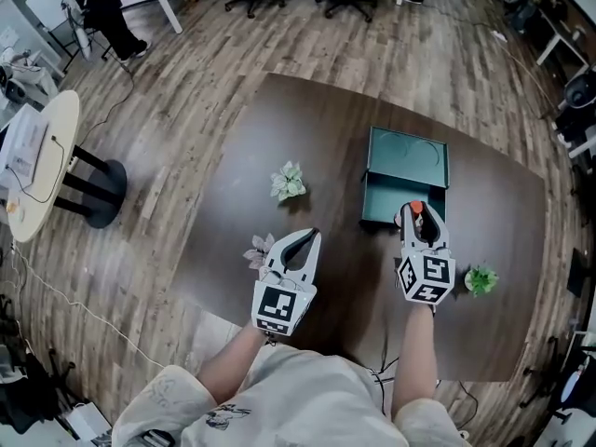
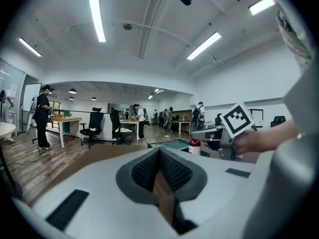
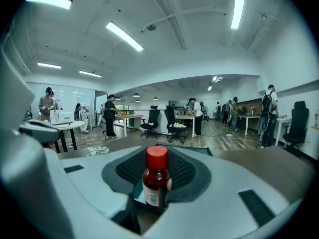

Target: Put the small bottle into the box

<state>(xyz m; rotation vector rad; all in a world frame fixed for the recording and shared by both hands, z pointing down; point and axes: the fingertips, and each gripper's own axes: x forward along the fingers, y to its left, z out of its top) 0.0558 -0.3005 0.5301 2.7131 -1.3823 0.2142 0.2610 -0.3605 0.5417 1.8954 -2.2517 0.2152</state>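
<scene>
The small bottle (image 1: 416, 209), dark brown with a red cap and a white label, stands upright between the pads of my right gripper (image 1: 418, 216), which is shut on it. In the right gripper view the bottle (image 3: 157, 180) fills the middle of the jaws of the right gripper (image 3: 157, 188). Just beyond it sits the open teal box (image 1: 391, 198), lid flipped back; the bottle hovers at the box's near edge. My left gripper (image 1: 314, 235) hangs over the table left of the box, jaws together and empty. From the left gripper (image 2: 159, 172) I see the bottle (image 2: 194, 146) and the right gripper (image 2: 212, 136).
Two pale paper plants (image 1: 289, 182) (image 1: 260, 250) lie on the dark table (image 1: 326, 147) near the left gripper. A small green plant (image 1: 481, 279) sits right of the right gripper. A round white table (image 1: 42, 161) stands off to the left on the wood floor.
</scene>
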